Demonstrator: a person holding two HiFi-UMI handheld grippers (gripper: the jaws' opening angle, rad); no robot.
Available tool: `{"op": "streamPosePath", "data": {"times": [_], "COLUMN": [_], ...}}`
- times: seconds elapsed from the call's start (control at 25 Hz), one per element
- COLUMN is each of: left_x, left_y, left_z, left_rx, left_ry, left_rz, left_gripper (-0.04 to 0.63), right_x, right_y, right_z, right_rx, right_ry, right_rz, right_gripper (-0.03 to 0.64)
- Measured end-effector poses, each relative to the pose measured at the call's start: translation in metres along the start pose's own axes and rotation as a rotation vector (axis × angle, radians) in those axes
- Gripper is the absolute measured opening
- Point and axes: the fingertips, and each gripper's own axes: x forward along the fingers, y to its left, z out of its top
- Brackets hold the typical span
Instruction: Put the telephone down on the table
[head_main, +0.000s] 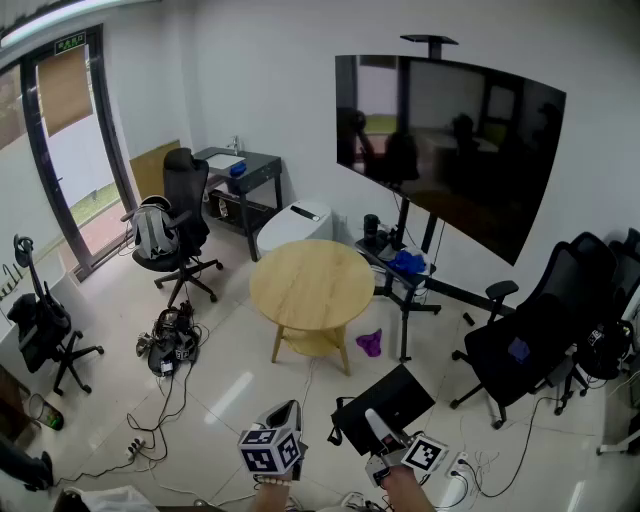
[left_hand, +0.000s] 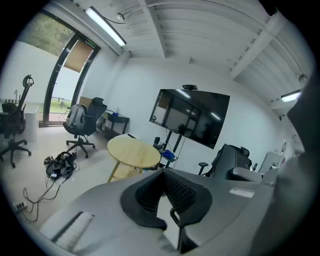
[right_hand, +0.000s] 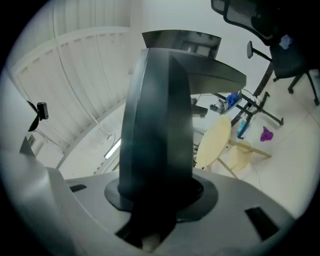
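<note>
**Room seen from the head view, with both gripper views.** One round wooden counter (head_main: 310, 285) stands mid-floor, its top bare. Behind and to the right of the counter is one large dark screen (head_main: 450, 140) on a stand. At least four black office chairs (head_main: 520, 345) can be counted, two to the left of the counter and two to the right. Those at the right frame edge overlap and are partly cut off. One dark desk (head_main: 243, 165) stands behind the counter at the wall. One purple item (head_main: 370, 343) lies on the floor at the counter's right foot. One heap of gear with trailing cables (head_main: 170, 345) lies to the counter's left.

There are two grippers, both nearer the camera than the counter. The left hand-held gripper (head_main: 290, 408) has its ribbed jaws brought together at the tips, with nothing between them. The right hand-held gripper (head_main: 378, 428) is clamped on one telephone (right_hand: 160, 125), a dark flat slab rising from between its jaws and well clear of the counter.

In the head view the telephone cannot be told apart from a black flat object (head_main: 395, 395) behind the right hand-held gripper. Its face detail is too dark and blurred to read in the right gripper view. The person's forearms are cut off at the lower edge.
</note>
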Motion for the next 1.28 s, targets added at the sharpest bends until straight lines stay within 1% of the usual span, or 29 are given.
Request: {"op": "streamPosePath", "data": {"times": [0.24,0.52,0.72,1.0,1.28], "left_x": [0.005,0.012,0.012,0.027,0.061], "left_y": [-0.011,-0.029,-0.034,-0.033,-0.025], "left_z": [-0.002,-0.015,-0.025,-0.017,-0.005], "left_rx": [-0.003,-0.006,-0.014,-0.018,-0.026], "left_ry": [-0.004,-0.005,0.006,-0.009,-0.015], "left_rz": [0.013,0.034,0.057,0.063,0.048], "left_gripper": [-0.014,-0.014,-0.014,-0.014,-0.014], "right_x": [-0.009,-0.02,-0.026,-0.016,0.009], "right_y": [-0.006,-0.015,-0.027,-0.033,-0.047], "right_z": [0.008,0.02,0.024,0.034,0.051], "right_rx": [0.002,-0.004,0.015,0.013,0.01], "right_ry": [0.019,0.037,0.048,0.046,0.045], "right_rz": [-0.004,0.021,0.015,0.031,0.038], "right_gripper": [0.17,0.17,0.17,0.17,0.17]}}
